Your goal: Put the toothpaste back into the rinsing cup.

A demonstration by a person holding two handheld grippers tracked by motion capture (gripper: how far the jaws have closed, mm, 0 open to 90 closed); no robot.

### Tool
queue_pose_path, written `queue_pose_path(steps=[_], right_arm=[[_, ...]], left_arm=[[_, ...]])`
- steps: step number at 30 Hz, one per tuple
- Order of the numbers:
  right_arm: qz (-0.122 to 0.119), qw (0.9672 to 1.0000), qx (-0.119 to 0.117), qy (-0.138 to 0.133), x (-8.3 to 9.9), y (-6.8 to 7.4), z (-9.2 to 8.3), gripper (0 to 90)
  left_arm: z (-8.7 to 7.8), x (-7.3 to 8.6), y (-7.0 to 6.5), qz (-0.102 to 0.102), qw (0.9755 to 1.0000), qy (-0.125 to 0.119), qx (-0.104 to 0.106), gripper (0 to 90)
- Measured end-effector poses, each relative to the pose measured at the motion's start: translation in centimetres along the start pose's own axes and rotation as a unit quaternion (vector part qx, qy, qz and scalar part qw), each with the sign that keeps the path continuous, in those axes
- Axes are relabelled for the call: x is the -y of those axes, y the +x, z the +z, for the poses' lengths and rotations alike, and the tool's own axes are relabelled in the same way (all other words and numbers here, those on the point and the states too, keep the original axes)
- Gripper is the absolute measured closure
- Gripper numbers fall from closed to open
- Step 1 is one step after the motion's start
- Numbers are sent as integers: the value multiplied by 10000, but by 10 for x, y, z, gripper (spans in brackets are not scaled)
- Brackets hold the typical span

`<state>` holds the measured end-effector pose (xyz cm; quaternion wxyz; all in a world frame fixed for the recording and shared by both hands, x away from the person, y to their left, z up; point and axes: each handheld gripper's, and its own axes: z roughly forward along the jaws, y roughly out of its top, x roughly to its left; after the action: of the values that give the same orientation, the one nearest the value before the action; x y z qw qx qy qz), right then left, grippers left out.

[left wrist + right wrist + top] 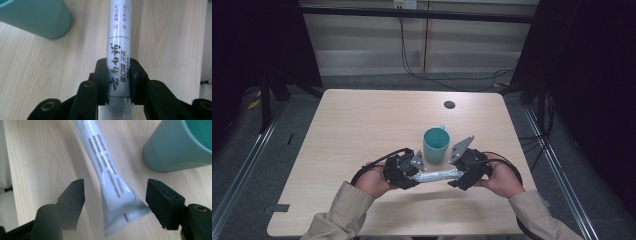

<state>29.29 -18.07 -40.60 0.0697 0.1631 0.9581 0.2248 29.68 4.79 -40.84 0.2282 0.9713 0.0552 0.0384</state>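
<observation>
Since the toothpaste tube (437,175) lies 9-to-3 across the table, left gripper (414,172) clamps its cap end while right gripper (458,175) gapes wide around the crimped tail; teal cup (435,145) sits at 12.

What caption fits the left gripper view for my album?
Left gripper shut on a white toothpaste tube beside a teal cup.

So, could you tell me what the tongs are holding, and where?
The left tongs clamp the white toothpaste tube on its round body; the right tongs stand open around its flat crimped end.
</observation>
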Motion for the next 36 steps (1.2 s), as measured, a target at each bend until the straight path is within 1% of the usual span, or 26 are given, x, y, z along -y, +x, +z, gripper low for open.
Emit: queue_pose_path(steps=[1,2,3,5,7,9,10,11,13,14,16,18,19,20,22,23,26,27,28,29,31,32,33,34,35,36], right_arm=[[13,10000,23,-94,2,-2,-1,301],[174,9997,12,-183,9,-5,-2,285],[174,9997,12,-183,9,-5,-2,285],[327,9992,39,-243,16,-8,-3,279],[550,9977,19,-395,24,-10,-3,283],[673,9962,-46,-550,30,-12,-3,284],[787,9951,-47,-593,35,-13,0,283],[787,9951,-47,-593,35,-13,0,283],[855,9945,-64,-603,39,-12,3,291],[902,9939,-98,-633,41,-12,5,296],[937,9935,-85,-634,42,-11,5,300],[1001,9926,-92,-683,44,-11,8,305],[1061,9917,-112,-721,46,-11,9,306],[1119,9906,-145,-775,47,-10,10,314],[1107,9907,-140,-773,48,-10,11,315],[1120,9902,-182,-818,48,-10,12,323],[1146,9896,-200,-850,49,-9,15,341],[1181,9892,-212,-846,49,-8,16,351],[1151,9890,-244,-896,49,-8,17,358],[1157,9892,-246,-867,49,-7,18,359],[1122,9892,-266,-903,48,-6,19,363],[1147,9888,-277,-916,47,-4,19,365],[1092,9891,-246,-962,46,-3,20,365],[1092,9891,-246,-962,46,-3,20,365],[1076,9894,-194,-957,45,-3,19,366],[1100,9879,-211,-1076,44,-3,18,367]], left_arm=[[0,2,0,-57,10000,-42,-27,727],[-1,4,1,-71,10000,-38,-30,727],[-2,5,2,-74,9999,-46,-56,727],[-3,9,3,-184,9998,-101,-72,727],[-4,11,4,-212,9997,-126,-87,727],[-4,13,4,-228,9996,-130,-91,727],[-4,14,5,-233,9996,-142,-97,727],[-4,14,5,-273,9995,-149,-106,727],[-5,15,5,-262,9994,-177,-143,727],[-6,15,5,-293,9993,-202,-134,727],[-7,15,5,-316,9990,-260,-154,727],[-7,16,5,-327,9990,-268,-164,727],[-8,16,6,-318,9990,-270,-176,727],[-9,17,6,-354,9988,-292,-186,727],[-9,17,6,-370,9986,-325,-194,727],[-10,17,7,-365,9986,-335,-179,727],[-11,16,7,-391,9984,-372,-193,726],[-11,16,7,-443,9980,-401,-195,726],[-11,16,8,-453,9979,-405,-202,726],[-11,17,8,-482,9977,-428,-211,727],[-11,17,9,-520,9973,-458,-224,726],[-10,17,9,-518,9973,-461,-231,727],[-10,16,9,-512,9973,-471,-224,727],[-10,16,9,-525,9971,-496,-230,727],[-11,15,8,-522,9970,-525,-235,727],[-11,14,8,-507,9970,-533,-228,727]])
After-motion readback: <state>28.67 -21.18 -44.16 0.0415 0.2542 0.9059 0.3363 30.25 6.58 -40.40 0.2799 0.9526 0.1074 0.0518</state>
